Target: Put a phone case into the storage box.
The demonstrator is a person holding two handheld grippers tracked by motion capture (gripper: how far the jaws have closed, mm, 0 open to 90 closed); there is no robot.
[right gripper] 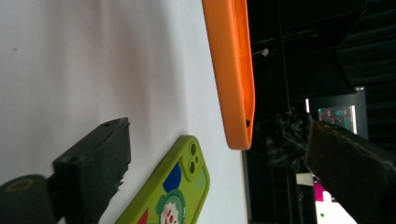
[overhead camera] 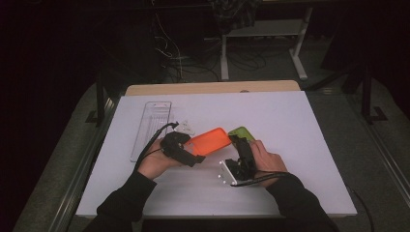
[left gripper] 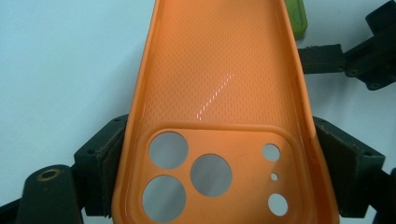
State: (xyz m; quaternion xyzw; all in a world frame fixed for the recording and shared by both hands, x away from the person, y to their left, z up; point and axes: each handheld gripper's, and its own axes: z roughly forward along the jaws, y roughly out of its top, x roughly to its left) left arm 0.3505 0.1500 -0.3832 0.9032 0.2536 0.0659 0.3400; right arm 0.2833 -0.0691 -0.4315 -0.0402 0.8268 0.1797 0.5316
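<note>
An orange phone case [overhead camera: 210,141] is held above the white table, its inner side with the camera cut-outs facing up [left gripper: 219,70]. My left gripper [overhead camera: 192,150] is shut on its camera end, one pad [left gripper: 112,158] pressed on each long edge. A green phone case [overhead camera: 240,132] with a cartoon print lies flat on the table just right of the orange one. My right gripper [overhead camera: 243,144] points at it from the near side. In the right gripper view its jaws stand wide apart, with the green case [right gripper: 173,196] low between them and the orange case [right gripper: 231,70] beyond.
A clear plastic tray [overhead camera: 152,125] lies at the back left of the white table [overhead camera: 300,145], with a small clear piece [overhead camera: 187,128] beside it. Beyond the table's wooden far edge [overhead camera: 212,88] the floor is dark, with cables and white desk legs [overhead camera: 300,53].
</note>
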